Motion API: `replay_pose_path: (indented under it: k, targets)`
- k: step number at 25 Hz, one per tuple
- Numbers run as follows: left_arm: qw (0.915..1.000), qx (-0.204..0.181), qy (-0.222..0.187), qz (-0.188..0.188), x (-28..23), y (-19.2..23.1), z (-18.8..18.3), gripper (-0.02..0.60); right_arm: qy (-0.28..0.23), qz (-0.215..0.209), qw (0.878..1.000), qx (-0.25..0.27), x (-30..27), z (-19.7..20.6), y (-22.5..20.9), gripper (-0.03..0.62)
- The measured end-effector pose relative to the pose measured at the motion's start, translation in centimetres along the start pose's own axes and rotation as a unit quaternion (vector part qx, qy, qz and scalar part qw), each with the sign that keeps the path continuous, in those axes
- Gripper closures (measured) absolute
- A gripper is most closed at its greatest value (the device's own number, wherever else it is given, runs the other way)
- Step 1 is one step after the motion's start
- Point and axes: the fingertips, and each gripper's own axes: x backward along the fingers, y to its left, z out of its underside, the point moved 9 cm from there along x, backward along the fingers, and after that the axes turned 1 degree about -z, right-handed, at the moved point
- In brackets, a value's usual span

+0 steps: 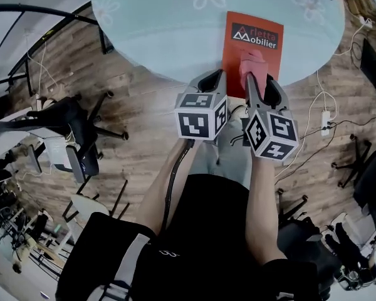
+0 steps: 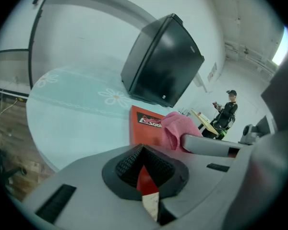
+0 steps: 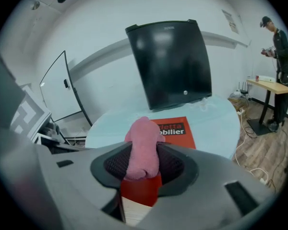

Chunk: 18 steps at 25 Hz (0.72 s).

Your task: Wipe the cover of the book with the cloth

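Right gripper view: my right gripper (image 3: 143, 153) is clamped on the pink cloth (image 3: 144, 133) over the red book's (image 3: 176, 129) near end. The book lies lengthwise ahead on the surface (image 3: 216, 121). My left gripper (image 2: 141, 150), closed and empty, flanks the book's left edge.

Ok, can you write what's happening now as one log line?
right gripper: shut on pink cloth, over red book, near end | left gripper: shut, empty, beside it | book: flat on round table

Round pale-blue table (image 1: 163, 36) — red book (image 1: 250, 49), black screen (image 3: 170, 61).
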Motion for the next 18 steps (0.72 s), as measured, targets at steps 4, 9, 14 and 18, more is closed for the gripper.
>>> replay_pose_path:
  k: [4,9,14,18]
  targets:
    - [0.9984,0.034,-0.016,-0.042,2.0,2.9,0.5,0.569,0.018,-0.05,0.999,0.008,-1.1,0.9,2.9,0.437]
    - [0.9955,0.058,-0.022,-0.071,3.4,3.9,2.1,0.568,0.04,-0.102,0.994,0.01,-1.7,2.8,4.8,0.437]
    - [0.9947,0.061,-0.014,-0.082,4.2,2.4,4.2,0.569,0.048,-0.116,0.992,0.004,-0.3,4.3,4.1,0.437]
    - [0.9963,0.053,-0.019,-0.065,3.8,-0.4,4.4,0.569,0.045,-0.106,0.993,0.001,1.6,4.2,2.0,0.438]
